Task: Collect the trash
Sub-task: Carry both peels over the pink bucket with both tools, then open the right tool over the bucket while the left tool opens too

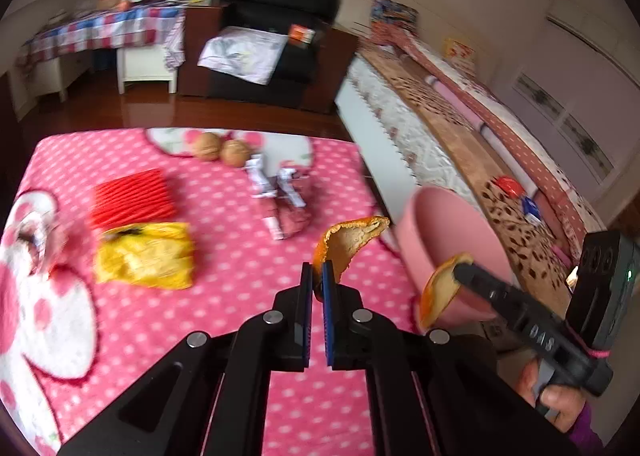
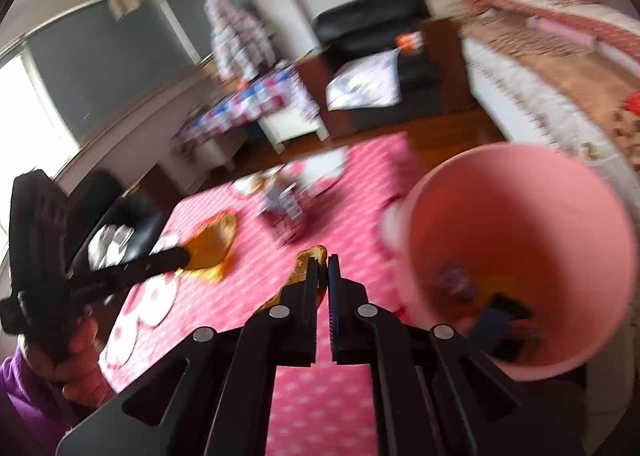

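My left gripper (image 1: 317, 276) is shut on an orange peel (image 1: 352, 238), held above the pink dotted blanket (image 1: 224, 256). My right gripper (image 2: 322, 272) is shut on a second orange peel (image 2: 306, 260); it shows in the left wrist view (image 1: 460, 270) with its peel (image 1: 438, 292) in front of the pink bin (image 1: 452, 240). The pink bin (image 2: 520, 216) stands at the blanket's right edge with several dark and yellow items inside. The left gripper with its peel (image 2: 212, 242) shows at left in the blurred right wrist view.
On the blanket lie a yellow wrapper (image 1: 146, 254), a red ridged item (image 1: 132, 198), two walnuts (image 1: 222, 148) and crumpled printed wrappers (image 1: 280, 192). A bed (image 1: 460, 128) runs along the right. A black armchair (image 1: 276, 36) and a covered desk (image 1: 104, 36) stand beyond.
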A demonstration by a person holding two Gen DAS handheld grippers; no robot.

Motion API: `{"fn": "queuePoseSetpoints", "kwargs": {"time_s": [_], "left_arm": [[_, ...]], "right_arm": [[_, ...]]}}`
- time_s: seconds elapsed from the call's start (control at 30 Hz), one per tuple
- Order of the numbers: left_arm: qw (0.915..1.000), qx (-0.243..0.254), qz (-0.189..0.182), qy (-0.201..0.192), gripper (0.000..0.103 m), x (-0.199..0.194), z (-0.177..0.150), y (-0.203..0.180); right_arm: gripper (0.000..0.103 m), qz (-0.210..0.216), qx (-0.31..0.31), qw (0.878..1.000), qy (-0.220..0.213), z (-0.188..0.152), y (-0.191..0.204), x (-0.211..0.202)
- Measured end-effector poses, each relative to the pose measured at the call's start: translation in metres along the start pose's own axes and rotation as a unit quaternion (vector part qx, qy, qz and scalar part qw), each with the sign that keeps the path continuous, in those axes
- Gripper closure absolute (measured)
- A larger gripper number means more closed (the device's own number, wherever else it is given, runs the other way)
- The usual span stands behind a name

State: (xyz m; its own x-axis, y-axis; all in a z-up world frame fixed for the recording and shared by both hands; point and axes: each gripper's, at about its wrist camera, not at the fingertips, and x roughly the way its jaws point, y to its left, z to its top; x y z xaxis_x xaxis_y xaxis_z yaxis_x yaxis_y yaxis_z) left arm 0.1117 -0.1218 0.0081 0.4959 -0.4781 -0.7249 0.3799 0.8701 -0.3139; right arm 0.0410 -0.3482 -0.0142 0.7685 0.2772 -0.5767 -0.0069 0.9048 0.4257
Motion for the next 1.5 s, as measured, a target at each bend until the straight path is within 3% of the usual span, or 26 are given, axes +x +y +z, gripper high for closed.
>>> {"fn": "queuePoseSetpoints", "kwargs": {"time_s": [0.2, 0.67, 0.9, 0.97, 1.07, 1.17, 1.5], "left_arm": [[0.9985, 0.037, -0.036, 0.020, 0.099, 0.020, 0.010, -0.046], [0.9848, 0.142, -0.074, 0.068, 0.099, 0.080, 0.006, -0.149], [0.9818, 0.147, -0.075, 0.095, 0.097, 0.099, -0.003, -0.162], [0.9813, 0.150, -0.075, 0.094, 0.089, 0.100, -0.005, -0.164], [0.9807, 0.154, -0.077, 0.093, 0.077, 0.098, -0.007, -0.166], [0.9809, 0.157, -0.078, 0.085, 0.074, 0.094, -0.007, -0.166], [0.9840, 0.152, -0.067, 0.065, 0.063, 0.079, -0.012, -0.153]], "right_arm": [[0.098, -0.062, 0.037, 0.996, -0.045, 0.009, -0.048, -0.027], [0.098, -0.152, 0.034, 0.986, -0.061, -0.002, -0.098, -0.042], [0.098, -0.151, 0.061, 0.985, -0.055, -0.005, -0.114, -0.042], [0.096, -0.154, 0.071, 0.984, -0.053, -0.004, -0.118, -0.041], [0.084, -0.147, 0.086, 0.984, -0.057, -0.006, -0.123, -0.045], [0.078, -0.143, 0.087, 0.984, -0.066, -0.006, -0.122, -0.049], [0.077, -0.134, 0.055, 0.987, -0.076, -0.002, -0.100, -0.054]]}}
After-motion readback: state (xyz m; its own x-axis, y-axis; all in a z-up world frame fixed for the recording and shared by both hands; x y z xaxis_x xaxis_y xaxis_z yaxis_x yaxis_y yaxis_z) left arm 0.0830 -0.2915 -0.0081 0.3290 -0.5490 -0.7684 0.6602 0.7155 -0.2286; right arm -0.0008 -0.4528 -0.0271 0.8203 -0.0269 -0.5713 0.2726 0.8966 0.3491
